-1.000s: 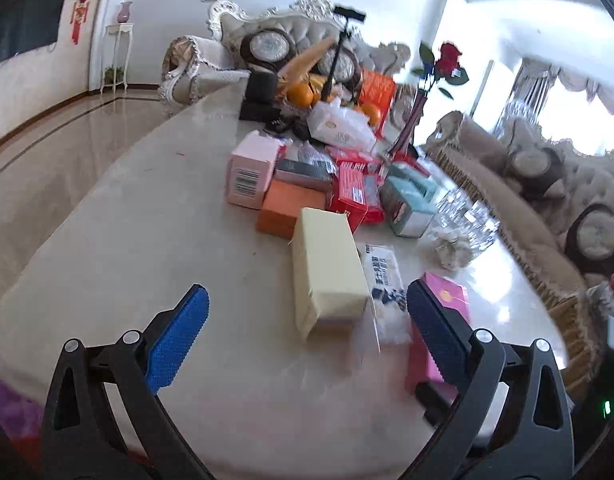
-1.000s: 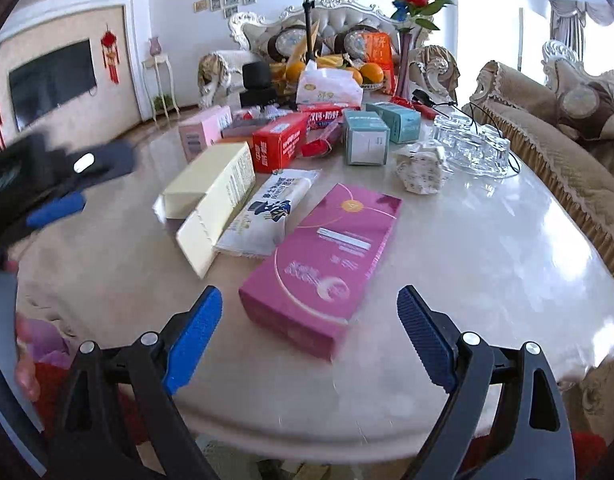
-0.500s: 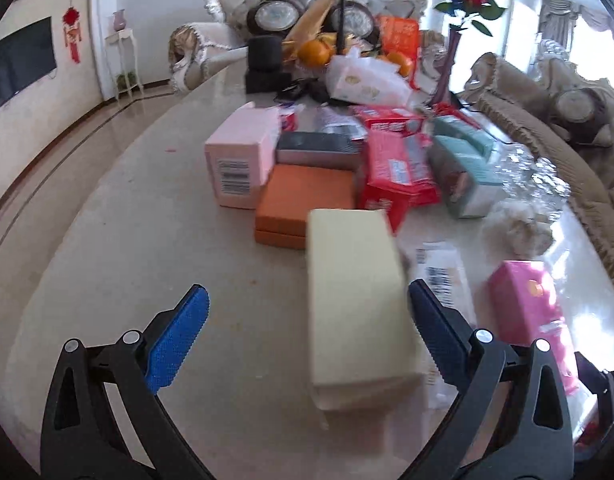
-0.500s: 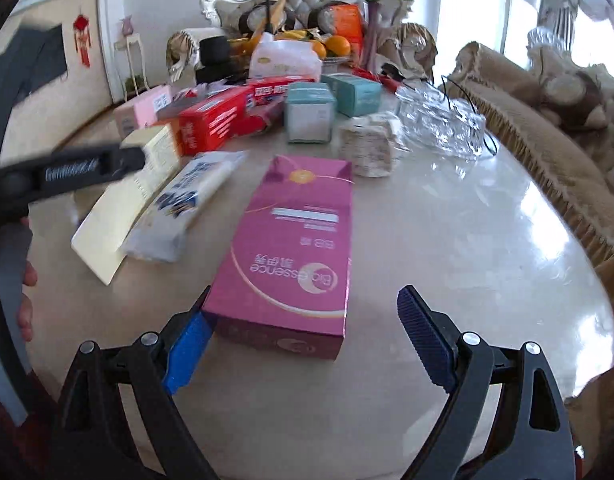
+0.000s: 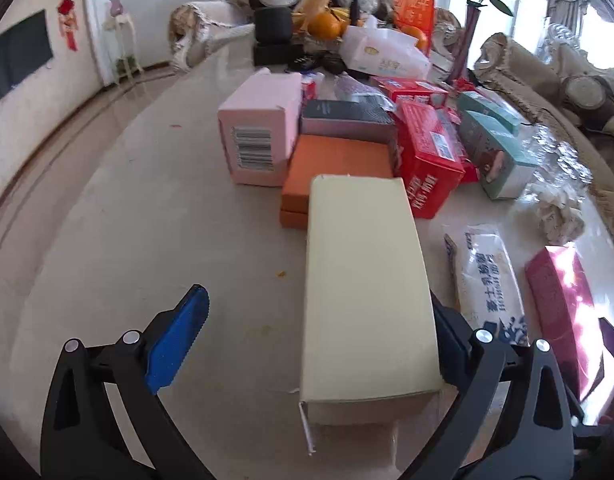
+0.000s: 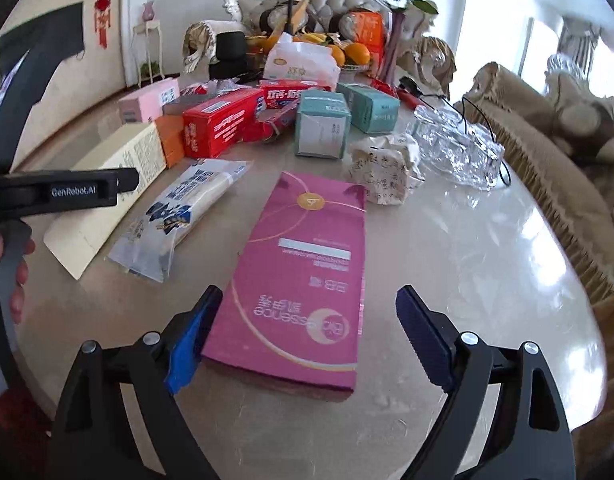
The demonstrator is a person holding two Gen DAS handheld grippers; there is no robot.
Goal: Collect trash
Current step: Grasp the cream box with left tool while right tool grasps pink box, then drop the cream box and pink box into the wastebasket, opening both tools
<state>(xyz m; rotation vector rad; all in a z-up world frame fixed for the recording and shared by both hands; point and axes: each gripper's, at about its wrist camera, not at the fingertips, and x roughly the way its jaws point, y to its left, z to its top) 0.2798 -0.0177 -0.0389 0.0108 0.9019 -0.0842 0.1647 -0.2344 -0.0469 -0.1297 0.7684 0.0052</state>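
Note:
A long cream box (image 5: 363, 280) lies lengthwise on the marble table (image 5: 147, 240). My left gripper (image 5: 317, 300) is open around its near end, the blue left pad apart from it and the right finger (image 5: 451, 340) close beside it. A pink box (image 6: 307, 272) lies between the fingers of my right gripper (image 6: 309, 292), whose jaws are closing. The left pad is at the box's edge and the right pad stands clear of it. A white plastic packet (image 6: 187, 208) lies between the two boxes, and a crumpled paper (image 6: 387, 172) sits behind the pink box.
Behind stand a pale pink box (image 5: 263, 136), an orange box (image 5: 335, 168), red boxes (image 5: 427, 156), teal boxes (image 5: 495, 152), glassware (image 6: 455, 148), a tissue pack (image 5: 387, 56) and a rose vase (image 6: 399, 40). A hand (image 6: 15, 272) holds the left device. A sofa (image 6: 547, 140) runs along the right.
The left gripper has moved forward and down, so the cream box now lies between its fingers. The right gripper has closed in on the pink box's near end.

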